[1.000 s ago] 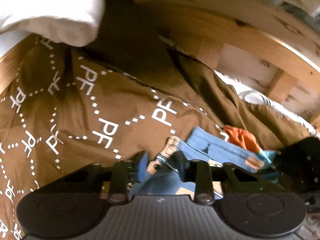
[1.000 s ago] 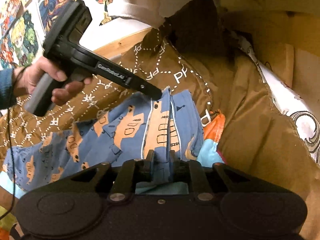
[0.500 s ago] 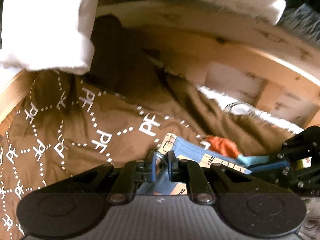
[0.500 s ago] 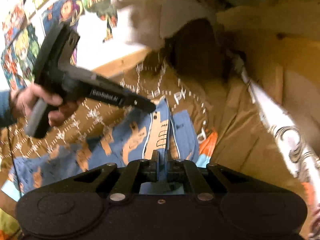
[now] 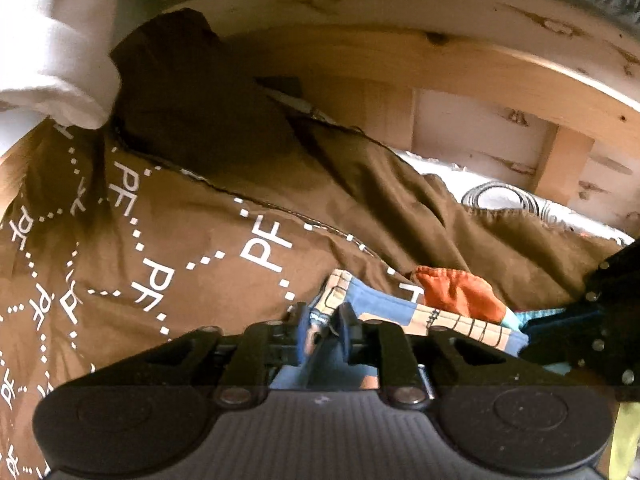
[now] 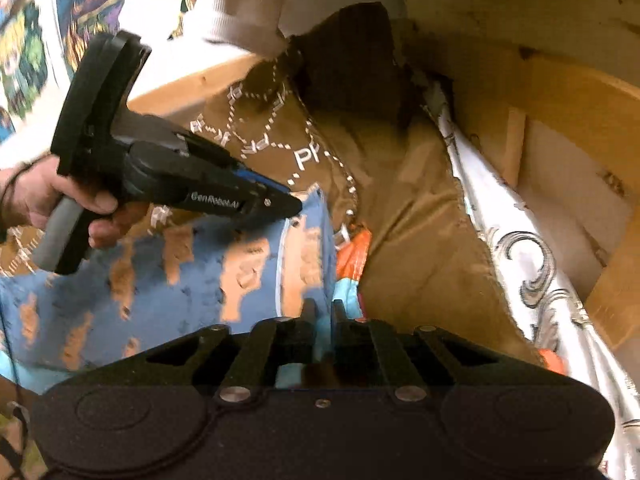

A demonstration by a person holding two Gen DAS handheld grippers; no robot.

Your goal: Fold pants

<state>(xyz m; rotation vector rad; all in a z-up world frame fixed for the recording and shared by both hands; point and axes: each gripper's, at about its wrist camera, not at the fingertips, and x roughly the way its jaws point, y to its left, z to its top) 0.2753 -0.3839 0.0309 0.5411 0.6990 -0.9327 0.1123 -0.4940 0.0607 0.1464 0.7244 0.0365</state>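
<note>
Both claws, left claw [image 5: 323, 322] and right claw [image 6: 323, 312], are clamped on the soft, floppy pants [image 6: 160, 280]; gripping along the hem edge seems best.

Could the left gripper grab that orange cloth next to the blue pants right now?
Probably not right now. The left gripper is shut on the blue pants, so its jaws are busy. The orange cloth lies close ahead to the right, uncovered on the brown blanket; it would have to let go first.

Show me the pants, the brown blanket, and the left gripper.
pants [image 6: 160, 292], right wrist view, blue printed leg.
brown blanket [image 5: 192, 248], left wrist view, lettered top.
left gripper [image 5: 323, 326], left wrist view, between fingertips.
</note>
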